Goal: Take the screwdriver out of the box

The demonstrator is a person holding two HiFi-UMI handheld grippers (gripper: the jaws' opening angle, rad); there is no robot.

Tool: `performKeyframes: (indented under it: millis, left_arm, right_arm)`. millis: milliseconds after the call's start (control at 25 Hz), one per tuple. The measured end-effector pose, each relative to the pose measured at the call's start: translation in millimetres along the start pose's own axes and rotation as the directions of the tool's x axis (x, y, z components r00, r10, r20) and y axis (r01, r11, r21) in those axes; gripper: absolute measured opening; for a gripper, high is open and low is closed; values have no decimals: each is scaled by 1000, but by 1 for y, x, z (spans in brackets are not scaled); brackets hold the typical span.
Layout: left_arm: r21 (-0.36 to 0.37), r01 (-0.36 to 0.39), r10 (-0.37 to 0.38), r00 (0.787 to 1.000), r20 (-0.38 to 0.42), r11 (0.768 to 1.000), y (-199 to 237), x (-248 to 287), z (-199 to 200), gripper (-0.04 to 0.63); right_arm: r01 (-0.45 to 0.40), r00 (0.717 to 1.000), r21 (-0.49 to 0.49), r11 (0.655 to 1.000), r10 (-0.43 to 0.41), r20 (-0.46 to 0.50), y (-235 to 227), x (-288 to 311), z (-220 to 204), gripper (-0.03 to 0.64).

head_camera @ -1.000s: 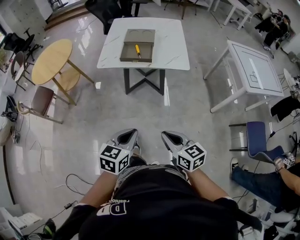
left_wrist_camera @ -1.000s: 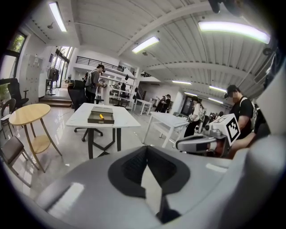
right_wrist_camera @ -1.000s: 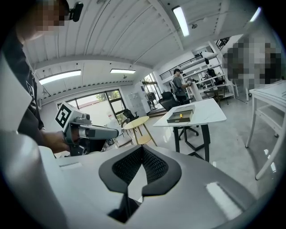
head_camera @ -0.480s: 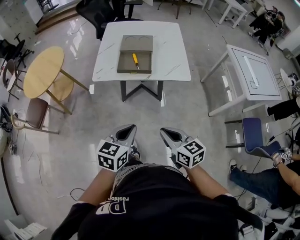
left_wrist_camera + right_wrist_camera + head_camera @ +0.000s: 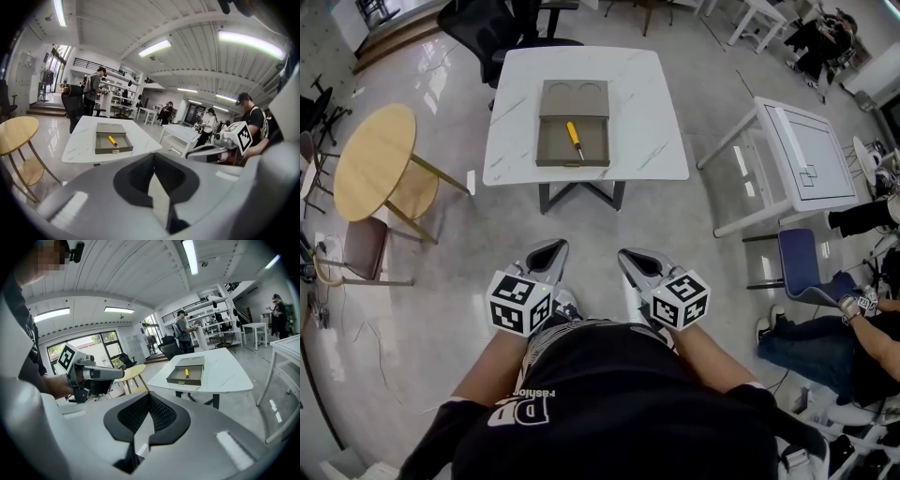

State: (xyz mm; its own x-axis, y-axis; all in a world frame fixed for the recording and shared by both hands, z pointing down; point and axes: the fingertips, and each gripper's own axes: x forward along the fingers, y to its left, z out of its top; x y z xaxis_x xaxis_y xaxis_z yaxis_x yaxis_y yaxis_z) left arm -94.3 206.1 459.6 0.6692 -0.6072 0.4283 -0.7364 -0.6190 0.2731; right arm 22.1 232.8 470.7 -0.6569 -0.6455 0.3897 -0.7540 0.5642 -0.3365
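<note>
- Glossy pale floor (image 5: 581, 225) spreads through a large workshop, and a white marble-patterned counter (image 5: 652, 112) stands ahead of the person.
- On the counter lies an open grey-brown box (image 5: 572, 161). Its lid (image 5: 574, 97) is folded back flat on the far side and shows two round recesses.
- The screwdriver (image 5: 574, 132) lies inside the box tray, right of centre and at a slant, with its yellow handle toward the lid.
- The left gripper (image 5: 551, 247) is held low, close to the person's body and well apart from the counter. Its own view shows the jaws closed tip to tip with nothing between them.
- The right gripper (image 5: 630, 255) hangs beside it at the same height, jaws likewise pressed together and empty, pointing toward the counter.
- A round wooden table (image 5: 370, 159) stands left of the counter and a black office chair (image 5: 483, 23) behind it.
- To the right are a white frame table (image 5: 811, 141), a blue chair (image 5: 802, 267) and a seated person (image 5: 825, 342).
</note>
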Motion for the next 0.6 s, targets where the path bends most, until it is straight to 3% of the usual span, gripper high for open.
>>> performKeyframes:
  millis: [320,600]
  left_arm:
    - [13,12,-12,1000,-8,1000,54,7,20,58]
    - [8,37,-37,999,-36,999,88,21,16,58]
  right_arm:
    - [16,1000,-3,1000,-16,16,-1,54,31,2]
    - [50,999,16,999,-51,7,-6,82,29,2]
